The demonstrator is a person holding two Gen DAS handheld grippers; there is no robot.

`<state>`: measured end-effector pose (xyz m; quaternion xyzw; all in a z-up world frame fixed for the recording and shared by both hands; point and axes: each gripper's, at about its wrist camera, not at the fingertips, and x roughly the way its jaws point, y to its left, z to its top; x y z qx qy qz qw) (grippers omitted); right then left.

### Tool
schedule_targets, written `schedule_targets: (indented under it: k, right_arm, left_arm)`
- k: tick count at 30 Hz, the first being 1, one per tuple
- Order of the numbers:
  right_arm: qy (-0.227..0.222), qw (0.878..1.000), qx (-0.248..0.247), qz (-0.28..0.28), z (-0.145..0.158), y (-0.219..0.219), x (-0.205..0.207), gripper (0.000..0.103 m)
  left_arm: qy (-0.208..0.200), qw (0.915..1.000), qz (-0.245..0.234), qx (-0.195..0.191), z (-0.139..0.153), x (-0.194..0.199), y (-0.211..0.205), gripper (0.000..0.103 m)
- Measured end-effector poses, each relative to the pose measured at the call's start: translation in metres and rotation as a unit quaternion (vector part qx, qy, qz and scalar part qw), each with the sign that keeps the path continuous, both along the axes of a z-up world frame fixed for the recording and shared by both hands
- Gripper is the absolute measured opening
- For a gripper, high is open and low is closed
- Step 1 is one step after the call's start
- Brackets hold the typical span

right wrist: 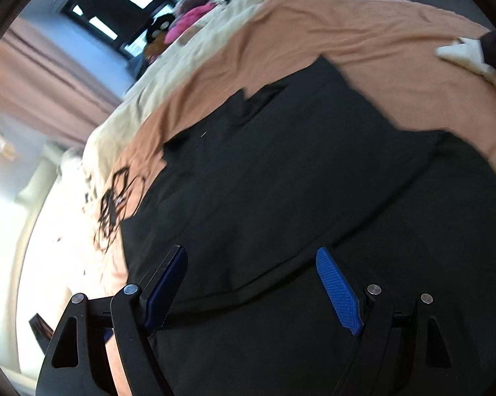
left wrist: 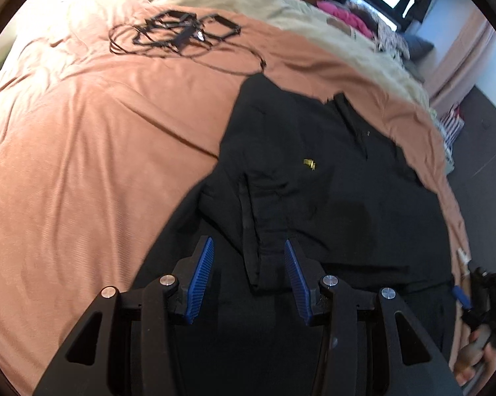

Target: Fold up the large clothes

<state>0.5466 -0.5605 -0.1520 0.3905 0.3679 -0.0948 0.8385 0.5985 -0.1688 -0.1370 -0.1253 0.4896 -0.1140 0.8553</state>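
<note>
Hoodie [left wrist: 314,181] lies flat on the bed [left wrist: 99,148], spread out for folding. Left gripper [left wrist: 248,283] has jaws partly spread over a sleeve fold, pinching nothing; right gripper [right wrist: 251,287] jaws wide, empty.

Daylight enters through the windows [left wrist: 376,0] at one o'clock in the left view and eleven in the right. Glare washes out the right view around nine o'clock. Both views are motion-blurred, with fisheye-bent, vignetted edges.
</note>
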Motion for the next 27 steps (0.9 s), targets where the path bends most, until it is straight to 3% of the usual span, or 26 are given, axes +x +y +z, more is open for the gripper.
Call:
schedule_targets:
  k: [7,12,14,18,23,27]
  right_arm:
    - [0.034,0.997,-0.063,-0.024,-0.010,-0.035,-0.011,0.081]
    - [0.046,0.996,-0.067,-0.024,-0.017,-0.048,-0.009,0.081]
    - [0.050,0.996,-0.064,-0.026,-0.020,-0.052,-0.010,0.081]
    - [0.049,0.996,-0.071,-0.030,-0.019,-0.057,-0.007,0.081]
    - [0.036,0.992,-0.115,-0.039,-0.005,-0.052,-0.007,0.081]
    - [0.027,0.989,-0.138,-0.041,0.003,-0.047,-0.009,0.081]
  left_arm:
    - [0.040,0.9990,-0.010,0.017,-0.032,0.006,-0.019,0.046]
    - [0.020,0.9997,0.000,0.011,-0.037,0.003,-0.023,0.046]
    - [0.007,0.9994,-0.009,0.031,-0.036,0.003,-0.029,0.046]
    - [-0.027,0.9961,-0.026,0.080,-0.025,-0.001,-0.042,0.015]
    - [-0.070,0.9944,-0.029,0.073,0.001,-0.004,-0.039,0.007]
    - [-0.096,0.9918,0.004,0.084,0.011,0.004,-0.027,0.003]
